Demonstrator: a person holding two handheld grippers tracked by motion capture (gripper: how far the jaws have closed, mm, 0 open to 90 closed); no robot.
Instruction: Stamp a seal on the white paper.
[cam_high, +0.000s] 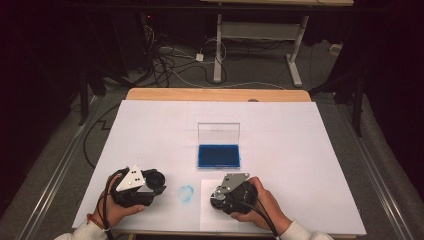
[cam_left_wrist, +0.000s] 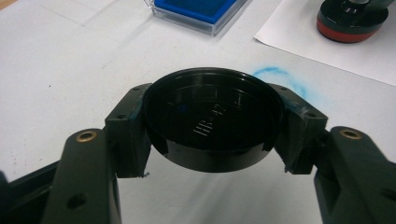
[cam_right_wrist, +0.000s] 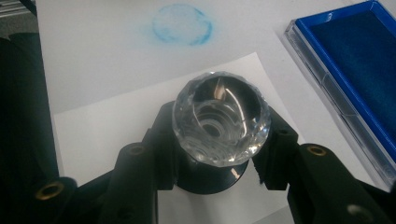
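My left gripper (cam_high: 150, 184) is at the near left of the table, shut on a black round cap (cam_left_wrist: 214, 119) whose hollow side faces the camera; the cap (cam_high: 157, 180) hangs just above the white sheet. My right gripper (cam_high: 220, 196) is shut on a stamp (cam_right_wrist: 221, 119) with a clear faceted knob and a black base, upright on a small white paper (cam_right_wrist: 107, 135). From the left gripper view the stamp (cam_left_wrist: 352, 21) shows a red band at its foot. A blue ink pad (cam_high: 218, 156) lies open mid-table, its clear lid standing up behind.
A blue ring-shaped ink print (cam_high: 186, 193) marks the white sheet (cam_high: 300, 150) between the two grippers. The wooden table edge (cam_high: 215, 94) runs along the far side. Beyond it are desk legs and cables on the floor.
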